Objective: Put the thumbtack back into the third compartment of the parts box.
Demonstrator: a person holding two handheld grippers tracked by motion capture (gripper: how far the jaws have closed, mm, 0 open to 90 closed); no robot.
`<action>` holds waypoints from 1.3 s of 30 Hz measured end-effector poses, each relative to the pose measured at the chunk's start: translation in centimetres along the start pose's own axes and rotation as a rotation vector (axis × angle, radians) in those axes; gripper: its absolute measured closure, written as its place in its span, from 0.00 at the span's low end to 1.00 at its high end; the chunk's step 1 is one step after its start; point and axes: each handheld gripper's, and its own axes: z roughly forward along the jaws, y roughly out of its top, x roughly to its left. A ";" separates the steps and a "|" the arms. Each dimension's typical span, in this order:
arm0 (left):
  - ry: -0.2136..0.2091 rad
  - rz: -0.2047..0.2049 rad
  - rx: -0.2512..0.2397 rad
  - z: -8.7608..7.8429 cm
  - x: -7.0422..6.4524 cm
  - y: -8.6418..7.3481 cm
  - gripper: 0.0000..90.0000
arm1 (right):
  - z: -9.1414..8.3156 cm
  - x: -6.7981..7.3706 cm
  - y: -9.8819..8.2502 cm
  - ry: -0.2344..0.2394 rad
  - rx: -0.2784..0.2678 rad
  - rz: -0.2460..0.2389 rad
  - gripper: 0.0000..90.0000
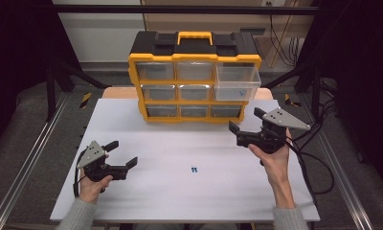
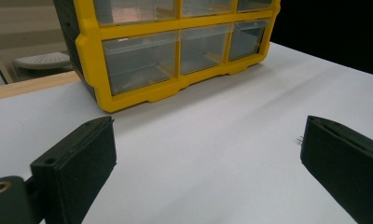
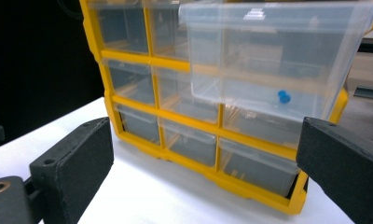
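Right gripper (image 3: 203, 154) jaws cropped, drawer (image 3: 268, 60) contents blurred

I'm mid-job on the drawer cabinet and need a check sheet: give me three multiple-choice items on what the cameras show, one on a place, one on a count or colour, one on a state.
1. Which drawer of the cabinet is pulled out?
A. top right
B. bottom left
C. middle centre

2. What colour is the small piece inside the pulled-out drawer?
A. red
B. blue
C. green

3. How does the right tool stand?
A. shut on the drawer
B. shut on the small piece
C. open, holding nothing

Key:
1 A: in the high view the top right drawer juts forward of the yellow frame while the other eight sit flush.
2 B: the right gripper view shows a blue piece through the clear drawer wall.
3 C: its jaws stand wide apart in front of the cabinet with nothing between them.
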 end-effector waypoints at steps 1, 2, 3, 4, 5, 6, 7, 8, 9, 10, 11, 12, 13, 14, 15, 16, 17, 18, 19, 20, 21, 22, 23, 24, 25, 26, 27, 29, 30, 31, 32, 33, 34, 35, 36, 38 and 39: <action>0.000 0.000 0.000 0.0 0.0 0.0 0.03 | 0.0 0.1 -0.2 0.003 0.001 -0.003 0.05; 0.000 0.000 0.000 0.0 0.0 0.0 0.03 | 0.0 0.1 -0.4 0.004 0.006 -0.007 0.05; 0.000 0.001 0.001 0.0 0.0 0.0 0.03 | 0.1 0.2 -0.5 0.003 0.007 -0.004 0.05; 0.000 0.001 0.001 0.0 0.0 0.0 0.03 | 0.1 0.2 -0.7 0.008 0.010 -0.008 0.05; 0.000 0.001 0.001 0.0 0.0 0.0 0.03 | 0.1 0.4 -0.8 0.007 0.013 0.000 0.05; 0.000 0.001 0.001 0.0 0.0 0.0 0.03 | 0.1 0.4 -1.0 0.010 0.014 -0.004 0.05; 0.000 0.000 0.001 0.0 0.0 0.0 0.03 | 0.1 0.5 -1.1 0.012 0.016 -0.001 0.05; 0.000 0.001 0.001 0.0 0.0 0.0 0.03 | 0.1 0.6 -1.3 0.013 0.020 0.003 0.05; 0.000 0.001 0.002 0.0 0.0 0.0 0.03 | 0.1 0.6 -1.4 0.016 0.022 -0.003 0.05; 0.000 0.001 0.001 0.0 0.0 0.0 0.03 | 0.2 0.7 -1.5 0.018 0.024 0.005 0.05; -0.001 0.002 0.002 0.0 0.0 0.0 0.03 | 0.2 0.7 -1.6 0.021 0.025 0.000 0.05; 0.000 0.002 0.005 0.0 0.0 0.0 0.03 | 0.2 0.9 -1.7 0.022 0.033 0.005 0.05; 0.000 0.003 0.005 0.0 0.0 0.0 0.03 | 0.3 1.0 -1.9 0.028 0.036 -0.001 0.05; 0.000 0.003 0.005 0.0 0.0 0.0 0.03 | 0.4 1.1 -2.0 0.031 0.037 0.001 0.05; 0.000 0.006 0.006 0.0 0.0 0.0 0.03 | 0.4 1.2 -2.1 0.030 0.040 0.001 0.05; 0.001 0.006 0.006 0.0 0.0 0.0 0.03 | 0.4 1.3 -2.3 0.039 0.042 -0.006 0.05; 0.001 0.005 0.006 0.0 0.0 0.0 0.03 | 0.5 1.4 -2.4 0.042 0.044 -0.001 0.05; 0.000 0.003 0.005 0.0 0.0 0.0 0.03 | 0.6 1.5 -2.5 0.045 0.050 -0.003 0.05; 0.000 0.005 0.005 0.0 0.0 0.0 0.03 | 0.7 1.7 -2.7 0.045 0.053 -0.003 0.05; -0.001 0.002 0.005 0.0 0.0 0.0 0.03 | 0.7 1.9 -2.8 0.049 0.061 0.003 0.05; 0.000 0.005 0.006 0.0 0.0 0.0 0.03 | 0.9 2.1 -3.0 0.053 0.064 0.001 0.05; 0.000 0.005 0.006 0.0 0.0 0.0 0.03 | 0.9 2.2 -3.1 0.058 0.069 0.001 0.05; 0.000 0.006 0.006 0.0 0.0 0.0 0.03 | 1.0 2.3 -3.2 0.060 0.071 0.000 0.05; 0.000 0.006 0.006 0.0 0.0 0.0 0.03 | 1.1 2.4 -3.4 0.066 0.075 0.000 0.05; 0.000 0.006 0.006 0.0 0.0 0.0 0.03 | 1.2 2.6 -3.5 0.067 0.079 0.002 0.05; 0.000 0.005 0.006 0.0 0.0 0.0 0.03 | 1.3 2.7 -3.6 0.072 0.082 0.004 0.05; 0.000 0.005 0.006 0.0 0.0 0.0 0.03 | 1.5 2.9 -3.7 0.075 0.082 0.003 0.05; 0.000 0.005 0.006 0.0 0.0 0.0 0.03 | 1.6 3.0 -3.9 0.077 0.087 0.000 0.05; 0.000 0.005 0.006 0.0 0.0 0.0 0.03 | 1.7 3.2 -4.0 0.082 0.092 0.000 0.05; 0.000 0.006 0.006 0.0 0.0 0.0 0.03 | 1.8 3.3 -4.2 0.084 0.093 0.000 0.05; 0.000 0.006 0.006 0.0 0.0 0.0 0.03 | 1.9 3.4 -4.3 0.084 0.093 0.000 0.05; -0.001 0.002 0.006 0.0 0.0 0.0 0.03 | 2.0 3.5 -4.4 0.090 0.099 -0.002 0.05; 0.000 0.002 0.005 0.0 0.0 0.0 0.03 | 2.1 3.7 -4.6 0.089 0.100 -0.003 0.05; -0.001 0.002 0.005 0.0 0.0 0.0 0.03 | 2.1 3.8 -4.7 0.093 0.102 -0.001 0.05; -0.001 0.002 0.005 0.0 0.0 0.0 0.03 | 2.2 3.9 -4.8 0.098 0.109 -0.005 0.05; -0.001 0.003 0.006 0.0 0.0 0.0 0.03 | 2.4 4.1 -5.1 0.100 0.114 -0.004 0.05; -0.001 0.003 0.006 0.0 0.0 0.0 0.03 | 2.5 4.2 -5.2 0.101 0.118 -0.006 0.05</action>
